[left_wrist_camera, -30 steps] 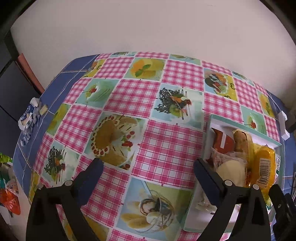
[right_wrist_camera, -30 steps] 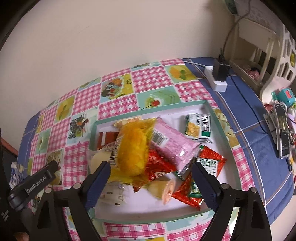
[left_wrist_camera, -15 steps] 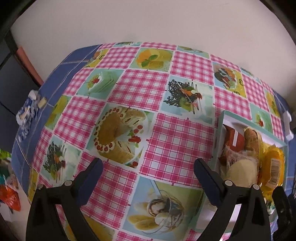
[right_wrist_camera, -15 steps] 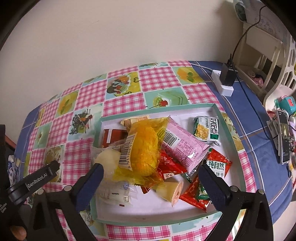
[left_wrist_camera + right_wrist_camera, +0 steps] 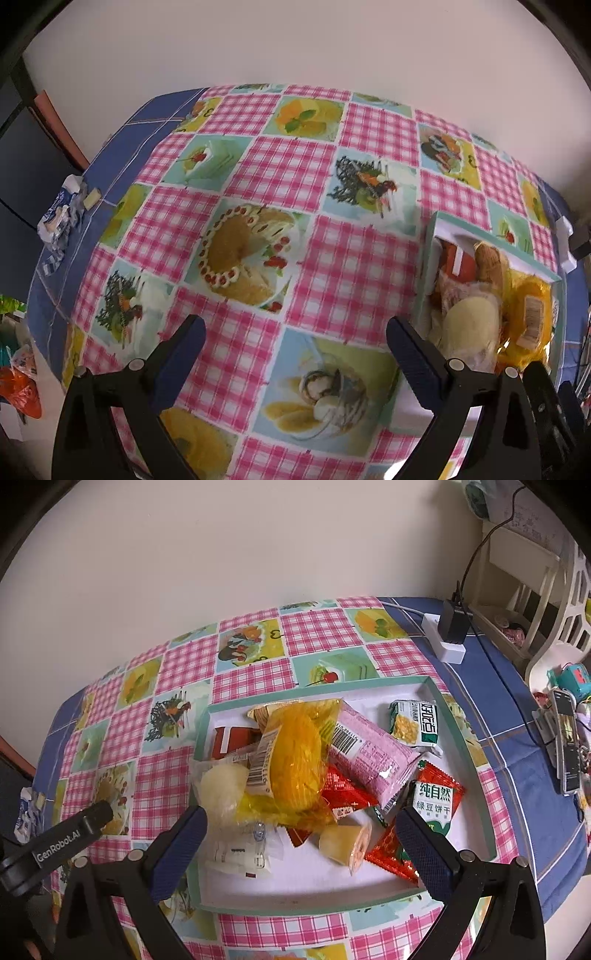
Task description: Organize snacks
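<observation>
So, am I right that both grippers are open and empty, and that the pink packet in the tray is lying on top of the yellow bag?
Not quite. The right wrist view shows the order reversed: the yellow bag overlaps the end of the pink packet in the tray. The rest holds: the left gripper and right gripper are both open and empty.

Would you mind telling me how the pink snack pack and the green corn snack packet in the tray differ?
The pink snack pack is long and log-shaped; the green corn snack packet is short and flat. The pink snack pack leans on the heap, over a red packet; the green corn snack packet lies apart on the tray floor. Both are sealed and ungripped.
</observation>
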The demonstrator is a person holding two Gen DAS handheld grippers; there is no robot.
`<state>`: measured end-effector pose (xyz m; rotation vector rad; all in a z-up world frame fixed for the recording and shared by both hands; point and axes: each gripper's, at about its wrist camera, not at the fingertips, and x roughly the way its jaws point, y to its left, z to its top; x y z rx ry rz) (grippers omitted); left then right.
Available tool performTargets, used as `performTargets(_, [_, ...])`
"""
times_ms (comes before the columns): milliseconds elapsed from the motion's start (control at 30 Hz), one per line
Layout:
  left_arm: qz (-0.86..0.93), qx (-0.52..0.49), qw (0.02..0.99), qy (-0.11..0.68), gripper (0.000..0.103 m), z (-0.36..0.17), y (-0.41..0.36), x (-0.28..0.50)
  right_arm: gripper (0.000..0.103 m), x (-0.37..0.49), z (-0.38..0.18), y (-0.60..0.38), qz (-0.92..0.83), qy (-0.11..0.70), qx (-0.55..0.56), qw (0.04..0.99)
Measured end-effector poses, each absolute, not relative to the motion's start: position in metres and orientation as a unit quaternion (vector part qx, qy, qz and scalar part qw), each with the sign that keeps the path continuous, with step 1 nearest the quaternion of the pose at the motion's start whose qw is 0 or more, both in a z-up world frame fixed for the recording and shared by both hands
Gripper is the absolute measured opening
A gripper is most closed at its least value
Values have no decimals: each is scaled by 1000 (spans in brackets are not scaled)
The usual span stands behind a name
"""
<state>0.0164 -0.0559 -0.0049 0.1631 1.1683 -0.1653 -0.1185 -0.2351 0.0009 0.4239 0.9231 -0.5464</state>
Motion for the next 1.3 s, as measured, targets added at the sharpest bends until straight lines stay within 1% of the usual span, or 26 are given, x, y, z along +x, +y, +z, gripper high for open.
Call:
performTargets(367, [-54,97,813,571,98,-17,-24,-10,103,-136,-14,-203,-243,451,189,838])
performTargets(567, [-65,107,817,563,98,-14,-13,-34,103,-152,-19,-190,-238,457,192,835])
performTargets(867, [-72,117,827,545,98,-2,4,-57,103,-169,-10,-177,-235,446,193,842])
performTargets(1300, [-79,95,830,543,98,7,22,-69,103,-183,-1,-168,-229,442,198,845])
